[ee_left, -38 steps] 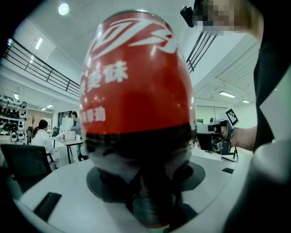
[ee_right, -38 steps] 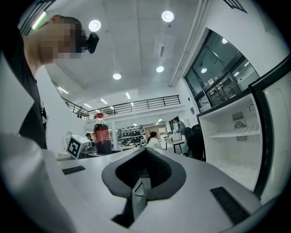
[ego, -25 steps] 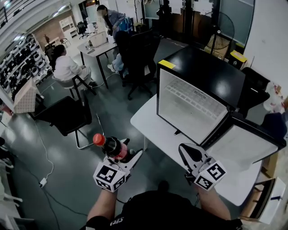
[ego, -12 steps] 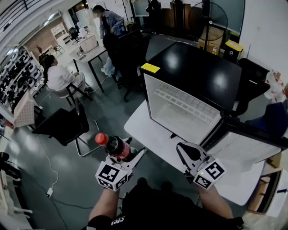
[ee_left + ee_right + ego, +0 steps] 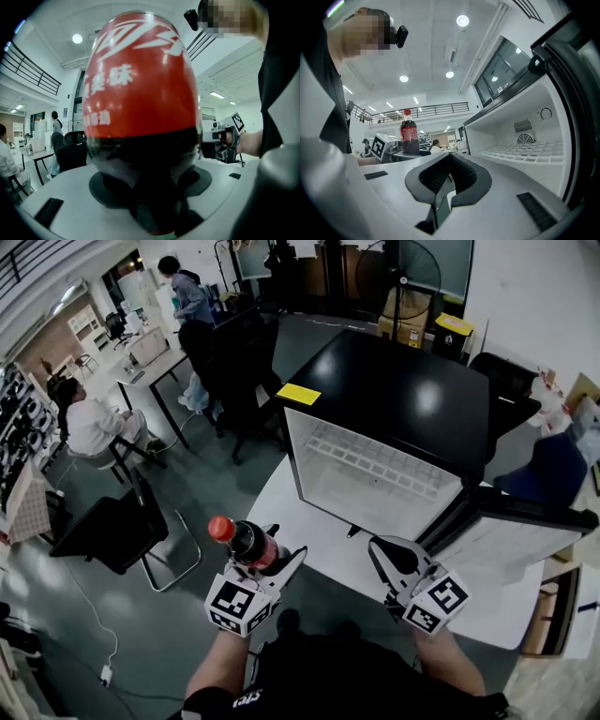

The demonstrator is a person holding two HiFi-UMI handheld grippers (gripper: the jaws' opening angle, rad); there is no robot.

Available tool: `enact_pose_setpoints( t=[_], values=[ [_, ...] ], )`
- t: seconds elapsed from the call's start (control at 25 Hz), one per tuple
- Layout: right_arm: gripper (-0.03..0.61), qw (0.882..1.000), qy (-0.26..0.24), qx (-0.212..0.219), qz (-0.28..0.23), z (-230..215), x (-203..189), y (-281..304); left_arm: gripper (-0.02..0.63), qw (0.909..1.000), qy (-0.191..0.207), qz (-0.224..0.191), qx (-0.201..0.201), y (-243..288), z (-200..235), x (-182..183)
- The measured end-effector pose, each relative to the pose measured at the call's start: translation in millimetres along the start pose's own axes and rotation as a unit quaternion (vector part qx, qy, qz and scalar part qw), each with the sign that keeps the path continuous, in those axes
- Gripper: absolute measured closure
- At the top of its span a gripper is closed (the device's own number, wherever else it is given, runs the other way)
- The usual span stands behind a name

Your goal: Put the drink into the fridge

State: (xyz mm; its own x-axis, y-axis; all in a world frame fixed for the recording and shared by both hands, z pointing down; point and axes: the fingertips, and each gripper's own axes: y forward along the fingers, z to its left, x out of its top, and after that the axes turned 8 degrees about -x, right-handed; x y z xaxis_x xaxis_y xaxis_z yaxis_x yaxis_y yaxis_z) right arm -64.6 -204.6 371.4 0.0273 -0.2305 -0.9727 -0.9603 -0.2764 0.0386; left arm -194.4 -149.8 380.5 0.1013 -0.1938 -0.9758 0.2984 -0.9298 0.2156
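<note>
At lower left, the left gripper (image 5: 265, 570) clamps a cola bottle (image 5: 246, 545); the right gripper (image 5: 396, 563), jaws together and empty, faces the open mini fridge (image 5: 394, 399) at centre.

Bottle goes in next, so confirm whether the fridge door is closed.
No, the fridge door stands open to the side, showing the white inside and its shelf.

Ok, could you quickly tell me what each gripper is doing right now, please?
Left gripper: shut on the cola bottle.
Right gripper: shut, holding nothing.
</note>
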Motion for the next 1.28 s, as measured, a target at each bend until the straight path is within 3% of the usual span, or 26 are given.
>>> enact_pose_setpoints(
  t=[0.16, 0.44, 0.68, 0.96, 1.28],
  values=[
    [0.565, 1.0, 0.001, -0.027, -0.001, 6, -2, 19, 0.336, 0.9996, 0.011, 0.007, -0.024, -1, 22, -7],
    [0.565, 0.996, -0.001, -0.085, -0.006, 34, -6, 64, 0.336, 0.9943, 0.064, 0.021, -0.083, -15, 65, -17],
    [0.565, 0.988, 0.007, -0.151, -0.013, 54, -17, 89, 0.336, 0.9857, 0.07, 0.019, -0.152, -23, 91, -30],
    [0.565, 0.975, 0.022, -0.222, -0.005, 59, -34, 77, 0.337, 0.9742, 0.08, 0.023, -0.21, -11, 97, -41],
    [0.565, 0.963, 0.033, -0.266, -0.007, 40, -46, 55, 0.337, 0.9578, 0.127, 0.046, -0.254, 30, 79, -55]
  ],
)
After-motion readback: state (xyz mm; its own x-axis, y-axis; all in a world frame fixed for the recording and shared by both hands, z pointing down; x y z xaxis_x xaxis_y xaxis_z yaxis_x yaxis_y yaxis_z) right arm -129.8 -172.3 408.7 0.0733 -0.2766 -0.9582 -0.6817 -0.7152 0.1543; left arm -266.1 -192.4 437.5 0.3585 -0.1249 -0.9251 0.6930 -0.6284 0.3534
